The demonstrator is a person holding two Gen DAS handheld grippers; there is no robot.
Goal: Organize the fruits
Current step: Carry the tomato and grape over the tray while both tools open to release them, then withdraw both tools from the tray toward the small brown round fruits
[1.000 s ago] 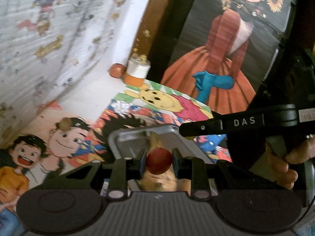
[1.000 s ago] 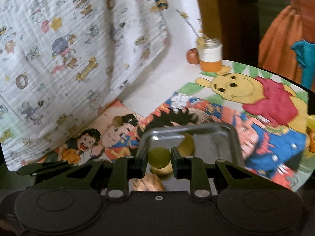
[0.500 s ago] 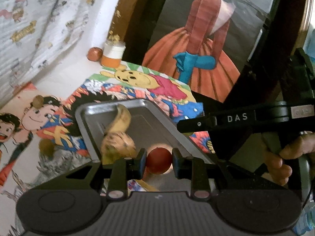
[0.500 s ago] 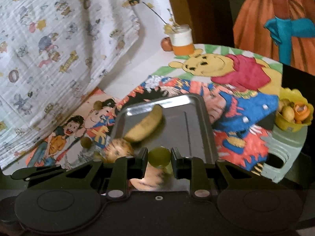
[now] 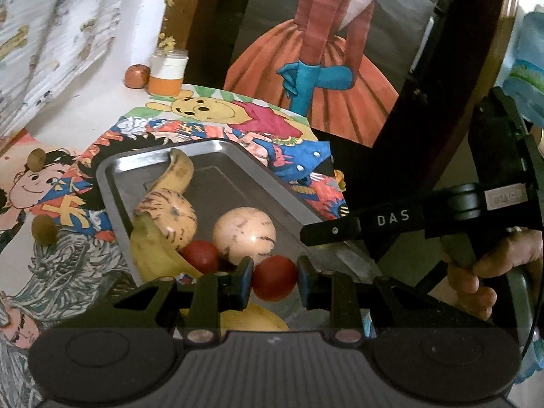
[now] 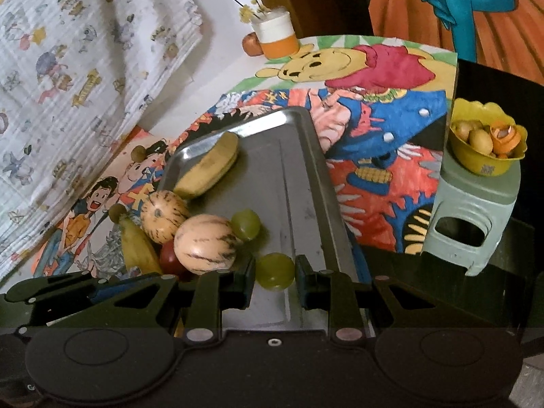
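**Two grippers over a metal tray, each holding one small fruit**

A person holds a gripper in each hand above a desk covered with bright cartoon drawings. The left gripper [image 5: 274, 278] is clamped on a small red fruit [image 5: 274, 278], round and smooth like a cherry tomato, held between its blue pads over the near end of a metal tray [image 5: 258, 176]. The right gripper [image 6: 274, 273] is clamped on a green grape [image 6: 274, 271], also over the tray's near end.

In the tray [image 6: 299, 183] lie several fruits, gathered toward its left side. A banana [image 6: 209, 166] rests near the far corner. Two pale round melons with dark streaks sit touching each other: the larger melon [image 6: 205, 244] nearer the grippers, the smaller melon [image 6: 164, 217] just behind it to the left. A second green grape [image 6: 245, 225] touches the larger melon's right side. A second red fruit [image 6: 170, 260] is tucked against the melons, beside another banana [image 6: 137, 246] along the tray's left edge.

On the drawings left of the tray lie two small brown round fruits [image 5: 43, 229]. At the far edge stand a white and orange jar [image 5: 168, 76] and, just beside it, an apple [image 5: 137, 75]. To the right, a yellow bowl [image 6: 476, 159] of fruit sits on a pale green stool [image 6: 469, 210]. In the left view, the person's right hand [image 5: 489, 265] grips the other tool's handle.
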